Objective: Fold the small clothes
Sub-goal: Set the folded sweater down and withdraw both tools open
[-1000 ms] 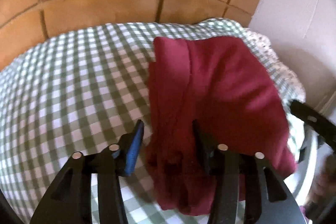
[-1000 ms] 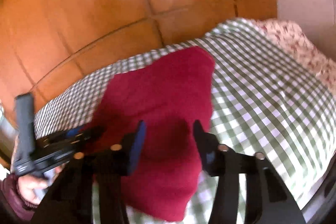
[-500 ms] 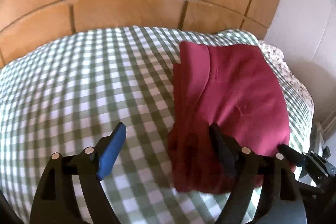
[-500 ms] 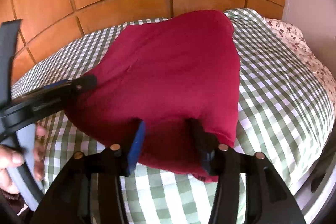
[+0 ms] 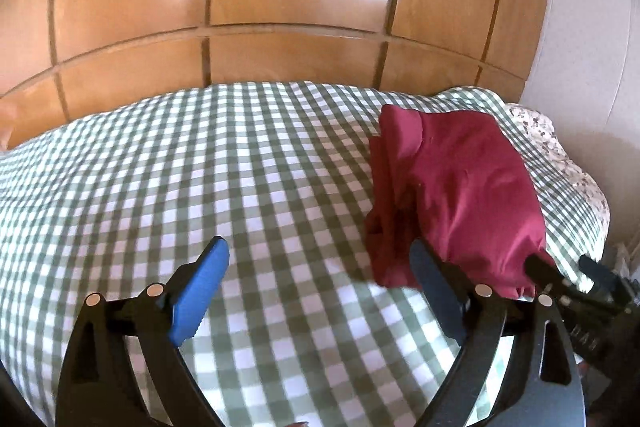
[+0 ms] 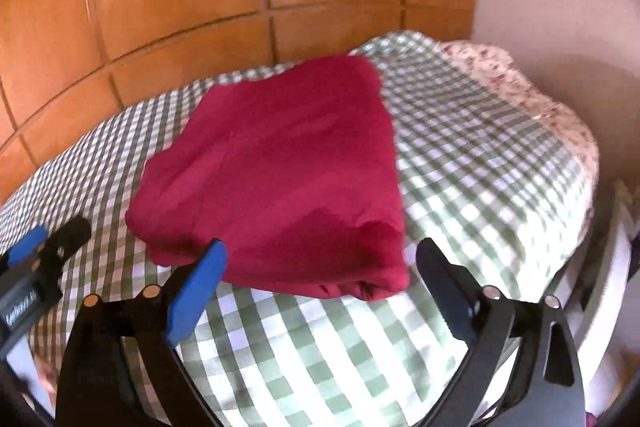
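Red garment lies folded on the checked bed, towards its right side, near the floral pillow. Left tongs and right tongs have both just been opening; jaws wide apart, nothing gripped. Garment's near edge looks just clear of the right tongs, though blur obscures this.

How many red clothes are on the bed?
1. The folded red garment lies on the green checked cover, near the flowered pillow, just beyond the open right gripper. More could be out of view.
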Action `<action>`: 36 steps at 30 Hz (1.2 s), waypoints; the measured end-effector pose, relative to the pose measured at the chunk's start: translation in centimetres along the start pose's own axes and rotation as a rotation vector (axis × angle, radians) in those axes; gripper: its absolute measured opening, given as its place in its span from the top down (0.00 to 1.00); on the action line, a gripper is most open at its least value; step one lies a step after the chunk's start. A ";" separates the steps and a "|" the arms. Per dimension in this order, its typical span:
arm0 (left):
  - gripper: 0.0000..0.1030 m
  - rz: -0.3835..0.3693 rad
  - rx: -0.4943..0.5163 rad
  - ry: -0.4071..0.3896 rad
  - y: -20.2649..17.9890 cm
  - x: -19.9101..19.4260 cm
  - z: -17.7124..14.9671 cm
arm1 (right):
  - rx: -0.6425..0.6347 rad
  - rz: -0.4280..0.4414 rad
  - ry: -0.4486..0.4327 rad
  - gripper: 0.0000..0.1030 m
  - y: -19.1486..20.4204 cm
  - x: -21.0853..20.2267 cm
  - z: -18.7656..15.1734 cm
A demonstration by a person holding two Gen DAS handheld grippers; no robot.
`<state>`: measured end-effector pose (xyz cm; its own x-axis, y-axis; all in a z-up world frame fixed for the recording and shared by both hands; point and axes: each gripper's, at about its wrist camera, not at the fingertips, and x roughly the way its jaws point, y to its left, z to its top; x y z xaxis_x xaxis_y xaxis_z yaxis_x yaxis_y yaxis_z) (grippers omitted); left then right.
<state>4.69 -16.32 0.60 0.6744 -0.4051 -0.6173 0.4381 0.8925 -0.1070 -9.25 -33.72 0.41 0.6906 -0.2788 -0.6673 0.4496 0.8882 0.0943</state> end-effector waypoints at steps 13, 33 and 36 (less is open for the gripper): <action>0.04 0.057 -0.020 -0.021 0.5 -3.0 -1.8 | 0.031 -0.078 -0.019 0.02 1.2 -2.1 -2.0; 0.04 0.089 -0.008 -0.031 -0.1 -3.7 -2.5 | 0.019 -0.091 -0.085 0.02 1.3 -2.9 -2.0; 0.04 0.078 -0.018 -0.032 0.2 -3.8 -2.5 | 0.023 -0.083 -0.087 0.02 1.3 -3.0 -2.0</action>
<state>0.74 -14.15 1.01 0.7246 -0.3401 -0.5994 0.3731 0.9249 -0.0738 -11.84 -30.97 1.02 0.6968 -0.3821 -0.6070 0.5190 0.8527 0.0589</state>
